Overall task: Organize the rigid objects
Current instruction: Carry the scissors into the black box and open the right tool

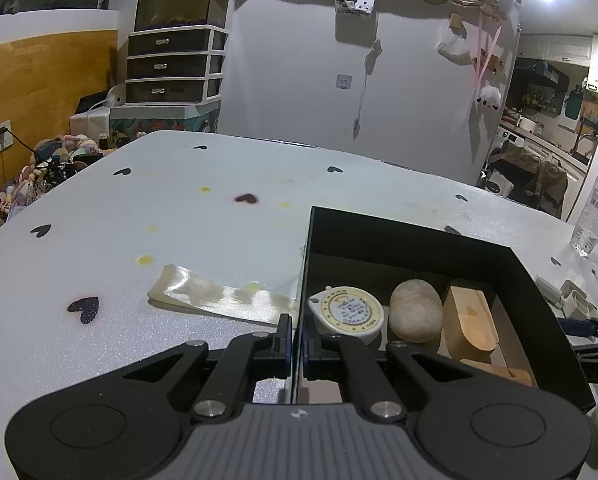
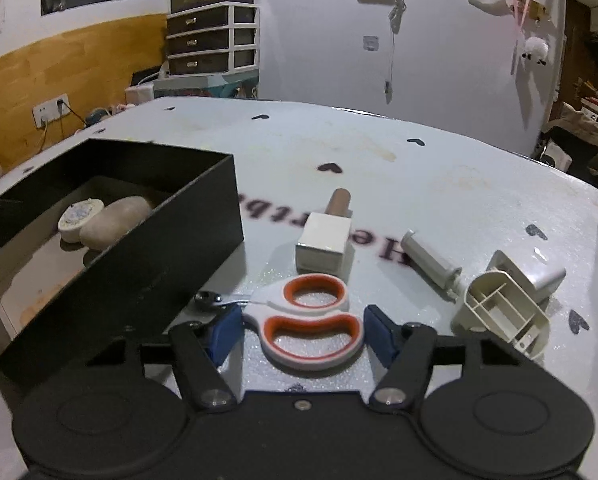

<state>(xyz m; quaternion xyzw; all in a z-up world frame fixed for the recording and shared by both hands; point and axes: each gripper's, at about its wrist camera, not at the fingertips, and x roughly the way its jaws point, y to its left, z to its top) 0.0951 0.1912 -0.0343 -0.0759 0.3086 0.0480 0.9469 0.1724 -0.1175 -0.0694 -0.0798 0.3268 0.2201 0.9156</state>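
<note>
A black open box [image 1: 379, 236] stands on the white table and holds a round tape measure [image 1: 349, 312], a pale stone [image 1: 415, 312] and wooden blocks [image 1: 469, 320]. My left gripper [image 1: 297, 328] is shut on the box's near left wall. In the right wrist view, white scissors with orange-lined handles [image 2: 311, 320] lie just right of the box [image 2: 159, 256]. My right gripper [image 2: 301, 334] is open, its blue pads [image 2: 225, 334] on either side of the handles, a small gap on each side.
Beyond the scissors lie a small white box [image 2: 325, 246], a cardboard tube [image 2: 339, 202], a grey cylinder [image 2: 431, 264] and a beige plastic part [image 2: 503, 312]. A cream ribbon [image 1: 219, 296] lies left of the box. A water bottle [image 1: 595, 208] stands at the table's right edge.
</note>
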